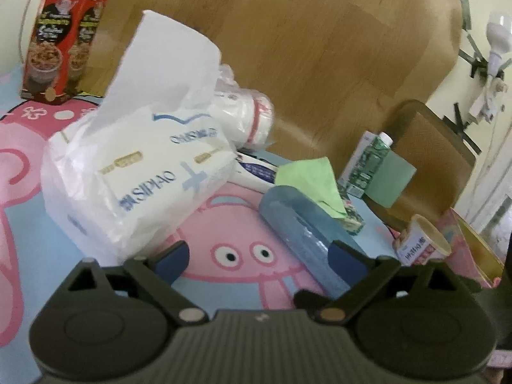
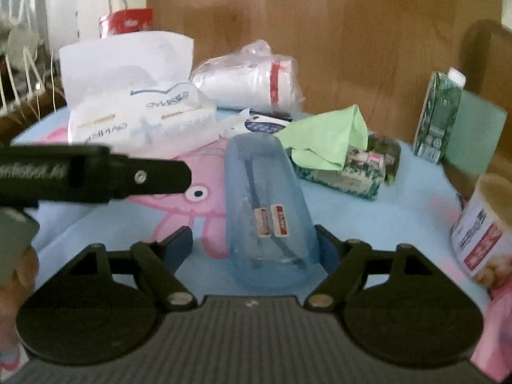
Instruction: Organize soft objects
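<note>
Tissue pack (image 1: 137, 172), white, one sheet raised: left on cartoon-print surface (image 1: 224, 288). Blue plastic cup (image 2: 265, 211), lying centre. Green cloth (image 2: 326, 140), crumpled over patterned box. Left hand-held gripper (image 1: 259, 256), right hand-held gripper (image 2: 256, 246): fingers apart, empty.

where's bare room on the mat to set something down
Bare mat lies between the clear blue plastic cup, the green tissue pack and the paper ice-cream tub. The back edge is crowded: white tissue pack, bagged cups, green carton.
</note>
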A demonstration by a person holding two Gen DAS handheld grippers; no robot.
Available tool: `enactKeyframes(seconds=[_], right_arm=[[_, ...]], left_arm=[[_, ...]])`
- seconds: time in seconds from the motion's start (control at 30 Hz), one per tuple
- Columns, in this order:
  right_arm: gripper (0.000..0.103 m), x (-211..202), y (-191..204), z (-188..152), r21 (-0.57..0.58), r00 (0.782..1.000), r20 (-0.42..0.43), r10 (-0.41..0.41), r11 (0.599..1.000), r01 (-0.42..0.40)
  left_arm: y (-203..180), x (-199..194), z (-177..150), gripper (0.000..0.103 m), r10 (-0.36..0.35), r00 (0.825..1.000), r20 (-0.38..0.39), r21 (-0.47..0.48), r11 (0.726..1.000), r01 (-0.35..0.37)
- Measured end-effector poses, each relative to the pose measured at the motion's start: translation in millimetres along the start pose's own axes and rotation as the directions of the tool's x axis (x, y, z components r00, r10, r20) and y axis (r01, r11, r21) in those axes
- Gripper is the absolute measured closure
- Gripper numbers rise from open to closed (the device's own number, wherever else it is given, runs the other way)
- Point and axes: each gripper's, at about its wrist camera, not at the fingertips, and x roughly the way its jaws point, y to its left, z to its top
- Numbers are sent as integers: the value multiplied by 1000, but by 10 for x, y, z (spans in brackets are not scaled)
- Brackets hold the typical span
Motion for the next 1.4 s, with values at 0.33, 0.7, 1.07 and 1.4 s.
enactKeyframes(seconds=[0.33, 0.7, 1.07, 1.4], right_arm=[[47, -502, 224, -346, 83, 1000, 22, 6, 997, -8], [47, -1022, 178, -758, 236, 995, 96, 5, 971, -28], [47, -1578, -165, -861, 317, 942, 287, -172, 945, 76], [46, -2152, -1001, -1062, 454, 784, 359, -506, 829, 327]], left_arm=[[-244, 118, -98, 0, -285, 943, -174, 76, 951, 301], [-665, 2, -399, 25, -315, 917, -245, 137, 925, 355], [-1645, -28, -213, 43, -436, 857, -275, 251, 828, 502], [-3183, 394, -312, 34, -502, 792, -349, 386, 693, 609]])
